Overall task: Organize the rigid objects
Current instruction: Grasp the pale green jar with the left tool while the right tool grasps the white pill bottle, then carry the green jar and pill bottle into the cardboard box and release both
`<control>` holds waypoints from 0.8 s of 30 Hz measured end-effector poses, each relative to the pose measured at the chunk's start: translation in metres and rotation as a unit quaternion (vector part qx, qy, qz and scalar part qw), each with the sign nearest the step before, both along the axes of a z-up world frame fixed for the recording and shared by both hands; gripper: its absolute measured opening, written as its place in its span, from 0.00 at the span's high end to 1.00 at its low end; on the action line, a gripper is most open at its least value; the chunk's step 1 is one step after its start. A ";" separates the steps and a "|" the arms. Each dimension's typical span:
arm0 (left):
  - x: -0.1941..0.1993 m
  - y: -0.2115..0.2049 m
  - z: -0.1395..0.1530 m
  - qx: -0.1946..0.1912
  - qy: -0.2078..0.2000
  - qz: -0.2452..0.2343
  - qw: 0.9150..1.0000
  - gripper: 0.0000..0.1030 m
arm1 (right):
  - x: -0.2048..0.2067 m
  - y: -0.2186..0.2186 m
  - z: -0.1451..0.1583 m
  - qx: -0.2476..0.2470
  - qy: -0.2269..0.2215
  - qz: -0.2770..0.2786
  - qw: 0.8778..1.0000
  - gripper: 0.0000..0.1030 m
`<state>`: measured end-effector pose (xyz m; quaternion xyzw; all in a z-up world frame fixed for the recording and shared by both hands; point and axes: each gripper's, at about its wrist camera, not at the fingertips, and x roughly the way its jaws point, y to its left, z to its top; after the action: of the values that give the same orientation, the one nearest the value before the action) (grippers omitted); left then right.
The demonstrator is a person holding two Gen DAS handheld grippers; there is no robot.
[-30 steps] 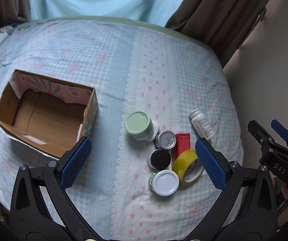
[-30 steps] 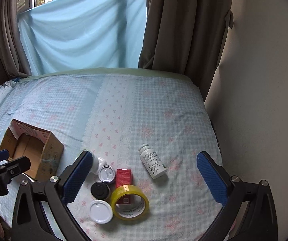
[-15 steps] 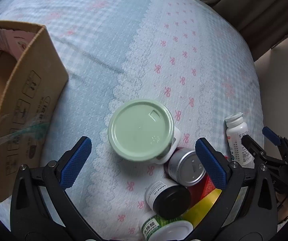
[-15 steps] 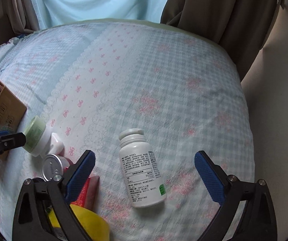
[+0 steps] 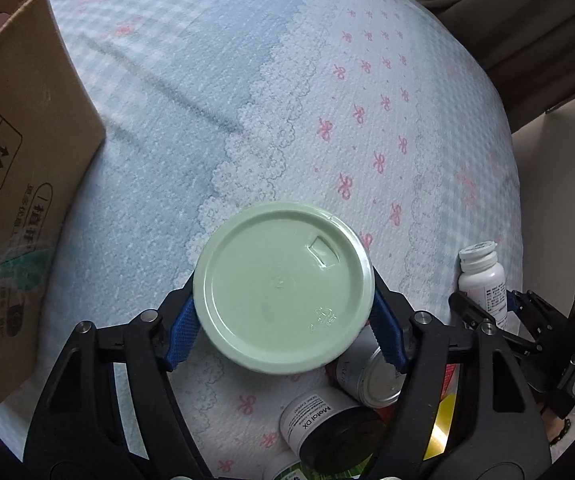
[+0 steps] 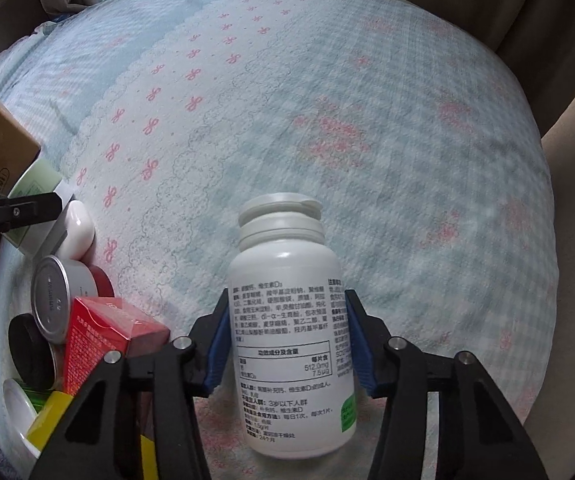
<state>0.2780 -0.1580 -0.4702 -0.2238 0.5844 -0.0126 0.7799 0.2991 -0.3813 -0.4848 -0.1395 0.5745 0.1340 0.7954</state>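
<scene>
Fingers have just been closing, left gripper (image 5: 285, 326) clenched on the green-lidded jar (image 5: 283, 286), right gripper (image 6: 287, 342) on the white pill bottle (image 6: 289, 320); nothing boxed yet, cardboard box (image 5: 15, 168) at nine o'clock.

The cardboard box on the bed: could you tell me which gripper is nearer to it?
Left. The left gripper, clamping the green-lidded jar, sits beside the cardboard box; the right gripper, clamping the white bottle, is farther off.
</scene>
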 end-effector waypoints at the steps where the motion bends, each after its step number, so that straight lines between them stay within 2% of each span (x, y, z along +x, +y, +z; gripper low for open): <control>1: 0.001 -0.001 0.000 0.001 -0.001 0.000 1.000 0.32 | -0.001 0.001 0.000 -0.004 -0.001 0.002 1.000 0.54; 7: -0.010 0.003 0.008 0.007 -0.004 -0.002 1.000 0.32 | -0.002 0.001 0.003 0.001 -0.004 -0.018 1.000 0.54; 12: -0.015 0.005 0.033 0.009 -0.021 -0.008 1.000 0.32 | -0.009 -0.003 0.032 0.014 -0.014 -0.043 0.999 0.54; 17: -0.019 0.009 0.082 0.010 -0.056 -0.020 0.998 0.32 | -0.021 0.000 0.078 0.030 -0.030 -0.064 0.997 0.54; 24: -0.036 0.031 0.183 0.019 -0.123 -0.044 0.991 0.32 | -0.044 0.022 0.165 0.059 -0.063 -0.091 0.992 0.54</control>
<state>0.2423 -0.1272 -0.2874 -0.1799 0.4931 -0.0635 0.8488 0.2554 -0.3596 -0.3198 -0.0482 0.5244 0.0857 0.8458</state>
